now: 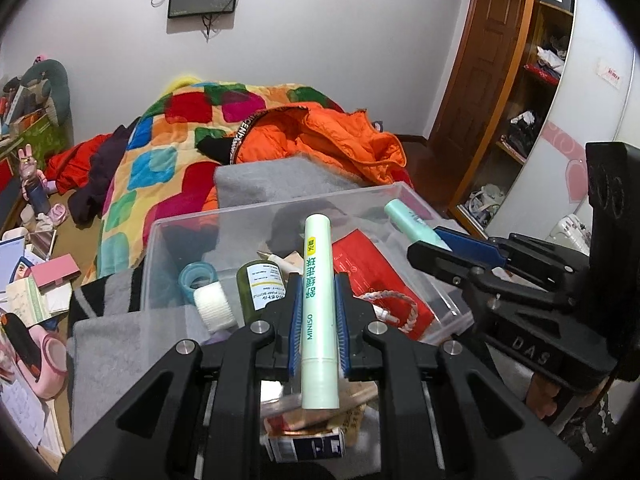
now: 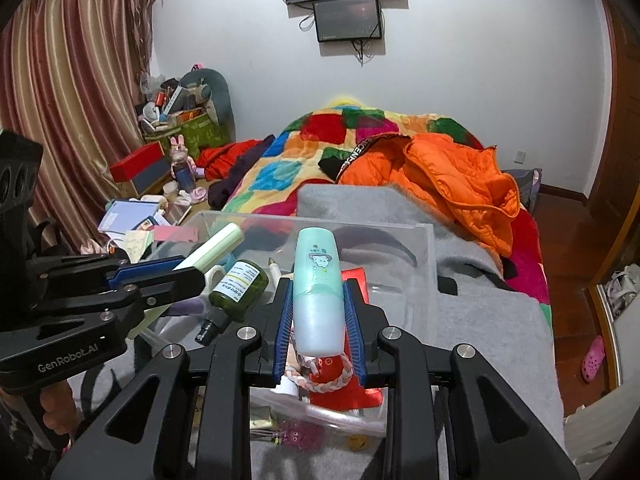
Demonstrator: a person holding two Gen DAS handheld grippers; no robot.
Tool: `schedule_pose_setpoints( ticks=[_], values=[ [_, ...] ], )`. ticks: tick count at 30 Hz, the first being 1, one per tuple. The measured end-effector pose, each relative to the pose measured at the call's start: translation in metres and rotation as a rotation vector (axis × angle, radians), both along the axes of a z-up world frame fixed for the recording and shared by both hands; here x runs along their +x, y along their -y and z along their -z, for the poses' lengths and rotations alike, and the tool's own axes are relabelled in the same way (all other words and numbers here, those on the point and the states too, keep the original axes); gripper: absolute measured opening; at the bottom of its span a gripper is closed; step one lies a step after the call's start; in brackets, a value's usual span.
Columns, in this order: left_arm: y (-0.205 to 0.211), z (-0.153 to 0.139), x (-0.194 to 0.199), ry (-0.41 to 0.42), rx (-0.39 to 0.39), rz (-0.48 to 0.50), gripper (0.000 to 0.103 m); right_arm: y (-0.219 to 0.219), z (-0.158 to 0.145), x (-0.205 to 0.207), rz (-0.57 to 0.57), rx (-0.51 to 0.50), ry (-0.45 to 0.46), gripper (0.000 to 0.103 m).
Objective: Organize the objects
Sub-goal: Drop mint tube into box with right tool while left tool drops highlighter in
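Observation:
My left gripper [image 1: 318, 294] is shut on a pale green MINISO tube [image 1: 318, 300], held over the clear plastic box [image 1: 280, 208]; it also shows in the right wrist view [image 2: 214, 250]. My right gripper [image 2: 318, 300] is shut on a light blue-green bottle [image 2: 318, 296], also above the box [image 2: 424, 248]; the bottle's tip shows in the left wrist view [image 1: 412, 224]. Inside the box lie a dark green spray bottle [image 1: 260, 290], a white gauze roll [image 1: 214, 304], a blue tape roll [image 1: 196, 278], a red packet [image 1: 368, 268] and a pink braided cord [image 2: 324, 380].
The box rests on a grey blanket [image 2: 492, 320] on a bed with a patchwork quilt [image 1: 160, 152] and an orange jacket [image 2: 460, 176]. Cluttered books and boxes [image 1: 36, 280] lie at the left. A wardrobe [image 1: 532, 120] stands at the right.

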State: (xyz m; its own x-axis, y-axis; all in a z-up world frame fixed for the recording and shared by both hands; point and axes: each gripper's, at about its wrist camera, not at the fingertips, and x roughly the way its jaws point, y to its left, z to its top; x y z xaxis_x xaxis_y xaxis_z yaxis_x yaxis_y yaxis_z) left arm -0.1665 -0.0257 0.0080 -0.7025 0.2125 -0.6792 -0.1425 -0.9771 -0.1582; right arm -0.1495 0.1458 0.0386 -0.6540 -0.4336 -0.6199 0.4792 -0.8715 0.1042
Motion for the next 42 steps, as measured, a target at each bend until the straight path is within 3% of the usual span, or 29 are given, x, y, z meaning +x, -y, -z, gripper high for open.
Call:
schedule_pose_setpoints(
  ticks=[9,16,27,31,35,42],
  values=[
    [0.000,0.023,-0.018,0.059,0.012,-0.008,0.015,0.010,0.023,-0.015,-0.002,0.057,0.041,0.023],
    [-0.004,0.029,-0.020,0.083,0.013,0.013,0.015,0.019,0.029,-0.011,-0.015,0.114,0.021,0.023],
    [-0.009,0.009,0.001,0.029,-0.019,0.021,0.015,0.018,0.022,0.001,-0.038,0.128,0.013,0.023],
    [-0.005,0.001,0.016,0.004,-0.024,0.009,0.031,0.012,0.014,0.011,-0.038,0.114,0.003,0.024],
    [0.001,-0.006,0.032,-0.021,-0.019,-0.012,0.048,0.002,0.004,0.024,-0.030,0.091,-0.020,0.032],
    [0.006,-0.006,0.063,-0.027,-0.011,-0.025,0.056,-0.008,-0.001,0.048,-0.033,0.084,-0.038,0.041]
  ],
)
